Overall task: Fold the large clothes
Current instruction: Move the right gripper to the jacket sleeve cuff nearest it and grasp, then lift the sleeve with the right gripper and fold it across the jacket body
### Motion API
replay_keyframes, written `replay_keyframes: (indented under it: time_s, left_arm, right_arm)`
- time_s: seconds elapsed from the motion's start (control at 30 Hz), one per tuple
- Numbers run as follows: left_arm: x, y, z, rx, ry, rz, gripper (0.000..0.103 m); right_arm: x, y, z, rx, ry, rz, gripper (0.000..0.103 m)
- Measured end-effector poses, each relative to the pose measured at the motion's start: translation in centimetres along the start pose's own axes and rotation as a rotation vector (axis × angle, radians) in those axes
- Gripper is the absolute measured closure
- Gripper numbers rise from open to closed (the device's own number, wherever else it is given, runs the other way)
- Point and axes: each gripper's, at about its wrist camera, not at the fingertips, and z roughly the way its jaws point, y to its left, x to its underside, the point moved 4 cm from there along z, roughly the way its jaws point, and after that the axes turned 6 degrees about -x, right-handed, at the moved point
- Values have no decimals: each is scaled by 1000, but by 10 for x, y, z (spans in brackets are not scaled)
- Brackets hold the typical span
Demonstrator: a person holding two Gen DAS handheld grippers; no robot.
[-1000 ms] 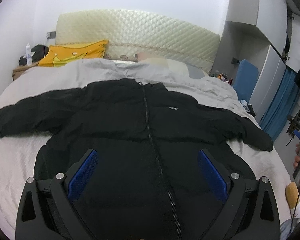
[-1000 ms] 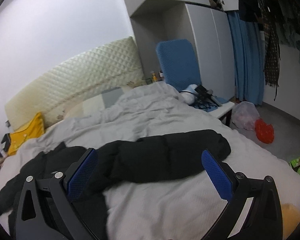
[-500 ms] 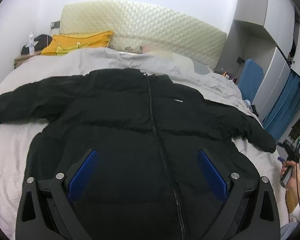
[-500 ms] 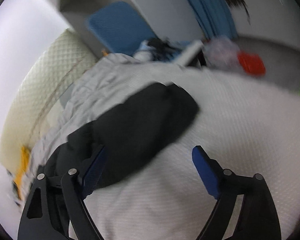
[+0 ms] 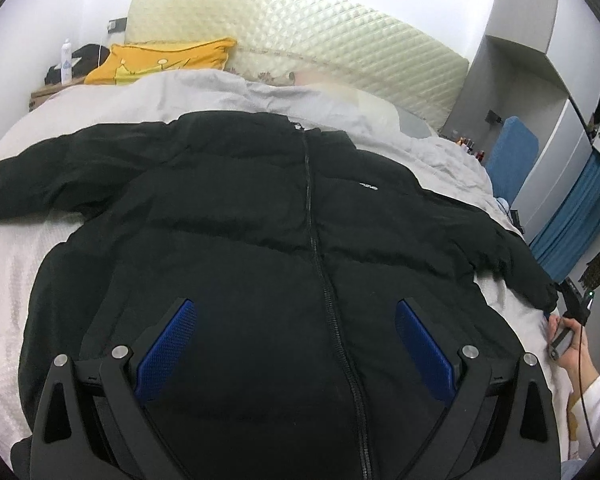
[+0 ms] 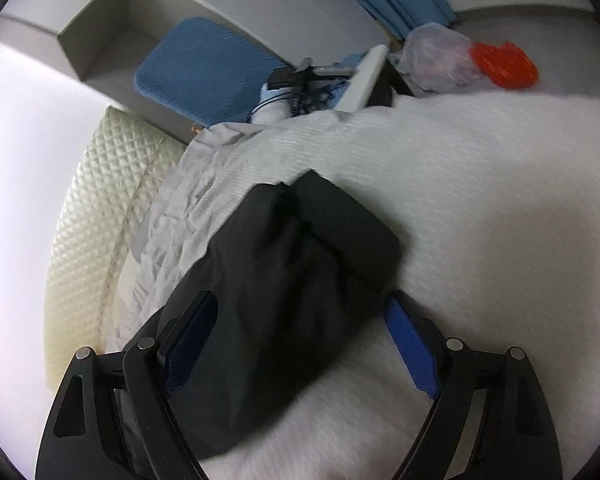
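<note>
A large black puffer jacket (image 5: 260, 240) lies flat and zipped on the bed, both sleeves spread out to the sides. My left gripper (image 5: 296, 320) is open above its lower front, on either side of the zipper. In the right wrist view the jacket's right sleeve (image 6: 284, 280) lies on the white bedcover (image 6: 480, 220). My right gripper (image 6: 300, 320) is open and low over the sleeve near its cuff, with the sleeve between its fingers. The right hand and its gripper also show at the sleeve end in the left wrist view (image 5: 568, 320).
A quilted cream headboard (image 5: 320, 40) and a yellow pillow (image 5: 160, 60) are at the bed's far end. A blue chair (image 6: 204, 76), a bench with cables, a plastic bag (image 6: 436, 56) and a red object (image 6: 504, 64) stand beside the bed.
My right gripper has swung down and rolled toward the right sleeve, now close over its cuff. My left gripper has moved slightly forward over the jacket body.
</note>
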Motion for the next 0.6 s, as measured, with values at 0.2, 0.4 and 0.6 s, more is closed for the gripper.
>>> replay_keyframes:
  time_s: [0.2, 0.4, 0.6]
  left_arm:
    - [-3, 1, 8, -38, -21, 16, 3]
    - [-6, 3, 11, -71, -51, 34, 3]
    - [-8, 6, 9, -84, -61, 37, 3]
  right_arm:
    - [-12, 20, 42, -79, 29, -65, 37]
    - [-25, 33, 53, -62, 1, -90, 85]
    - [-48, 84, 32, -54, -62, -227, 94]
